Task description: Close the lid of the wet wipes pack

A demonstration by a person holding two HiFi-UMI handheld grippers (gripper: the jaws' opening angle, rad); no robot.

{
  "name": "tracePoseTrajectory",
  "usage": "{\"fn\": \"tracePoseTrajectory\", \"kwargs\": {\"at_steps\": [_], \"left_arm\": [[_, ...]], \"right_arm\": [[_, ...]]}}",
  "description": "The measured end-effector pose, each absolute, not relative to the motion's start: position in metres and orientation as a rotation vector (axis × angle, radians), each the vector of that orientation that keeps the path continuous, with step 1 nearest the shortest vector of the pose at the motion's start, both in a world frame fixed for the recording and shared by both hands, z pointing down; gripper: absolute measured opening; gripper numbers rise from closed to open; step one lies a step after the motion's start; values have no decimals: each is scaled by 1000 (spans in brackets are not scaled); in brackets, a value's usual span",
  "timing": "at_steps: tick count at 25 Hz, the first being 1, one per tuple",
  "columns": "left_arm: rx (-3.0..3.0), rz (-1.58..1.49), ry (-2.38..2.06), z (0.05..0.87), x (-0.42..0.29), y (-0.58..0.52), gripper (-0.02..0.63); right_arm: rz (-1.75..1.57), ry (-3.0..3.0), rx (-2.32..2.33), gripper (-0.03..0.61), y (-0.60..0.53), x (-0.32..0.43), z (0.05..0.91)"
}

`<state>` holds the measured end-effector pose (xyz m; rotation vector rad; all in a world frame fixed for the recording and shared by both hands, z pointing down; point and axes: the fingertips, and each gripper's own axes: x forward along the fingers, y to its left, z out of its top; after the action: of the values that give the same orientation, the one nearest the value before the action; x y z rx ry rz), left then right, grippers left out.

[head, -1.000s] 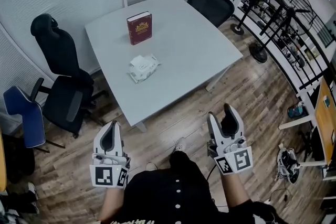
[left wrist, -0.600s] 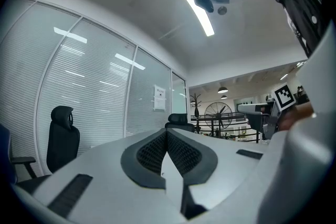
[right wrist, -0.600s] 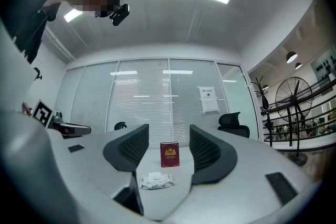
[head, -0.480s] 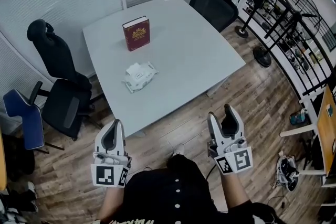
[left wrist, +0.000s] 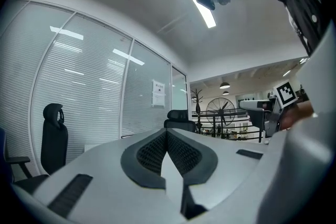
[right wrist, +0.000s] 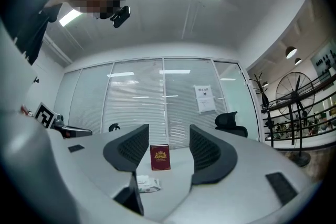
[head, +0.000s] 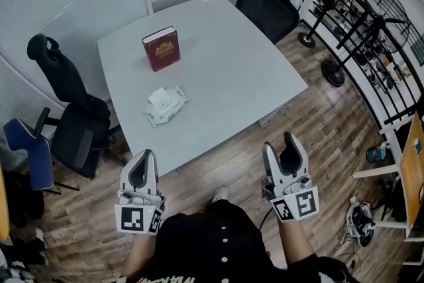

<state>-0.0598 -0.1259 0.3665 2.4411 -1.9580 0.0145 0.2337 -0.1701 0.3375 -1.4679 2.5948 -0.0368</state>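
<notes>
White soft wet wipes pack (head: 164,105) on pale grey bench (head: 232,76) now nearer, not yet w/in reach; approach cont. L gripper (head: 146,156) jaws together, R gripper (head: 279,146) jaws apart, empty.

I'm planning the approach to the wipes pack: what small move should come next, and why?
Probably carry both grippers forward toward the wet wipes pack. The left gripper, jaws together, and the right gripper, jaws apart and empty, hang over the floor short of the table, far from the pack lying before the red book.
</notes>
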Motion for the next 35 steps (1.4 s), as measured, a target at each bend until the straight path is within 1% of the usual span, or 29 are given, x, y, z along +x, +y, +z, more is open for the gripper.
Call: {"fn": "tracePoseTrajectory", "kwargs": {"at_steps": [8,14,24,31,35], "left_arm": [[2468,-4,-1940,367,-1,-171,9],[2450,19,-1982,366,19,-177,9],[2295,68,-2125,378,-29,-183,9],[2269,22,-2233,357,-68,-208,9],[2230,28,-2274,358,-88,-214,9]], "right_arm": [[-58,2593,-1507,242,-204,294,350],[-94,2615,-1466,242,-226,307,358],[-111,2703,-1311,242,-265,254,365],[-29,2724,-1212,242,-307,211,339],[-32,2753,-1153,242,-325,183,341]]}}
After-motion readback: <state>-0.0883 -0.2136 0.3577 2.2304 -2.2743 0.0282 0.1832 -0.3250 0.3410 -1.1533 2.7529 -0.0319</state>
